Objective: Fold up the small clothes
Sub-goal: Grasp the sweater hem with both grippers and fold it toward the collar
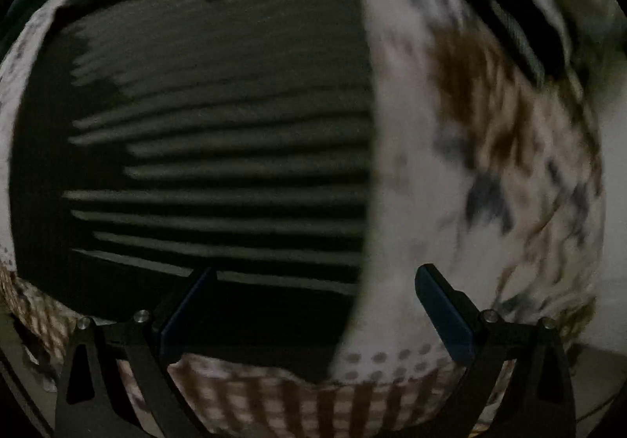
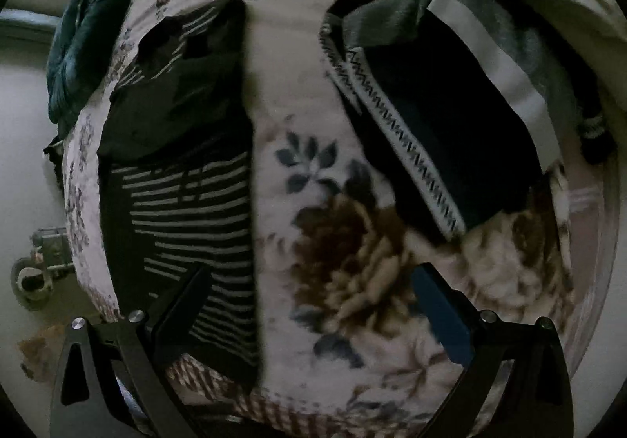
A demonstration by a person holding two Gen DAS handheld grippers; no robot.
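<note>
A: Striped garment (image 2: 184, 179) position?
B: Flat on the floral blanket (image 2: 345, 265), left side. Dark pile with zigzag trim (image 2: 423, 148) sits far right.
A: Fingers?
B: Left gripper (image 1: 313, 316) spread wide right over the stripes, holding nothing. Right gripper (image 2: 309, 316) wide too, above blanket, empty.

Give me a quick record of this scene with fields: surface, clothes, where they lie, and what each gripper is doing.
surface: floral blanket
striped garment: black with pale stripes, lying flat on the blanket, left side of the right wrist view
dark pile: dark garment with zigzag-trimmed band, upper right, apart from the striped one
left gripper: open, holding nothing, close over the striped garment
right gripper: open, holding nothing, over the blanket between the two
image quality: dim, some motion blur
</note>
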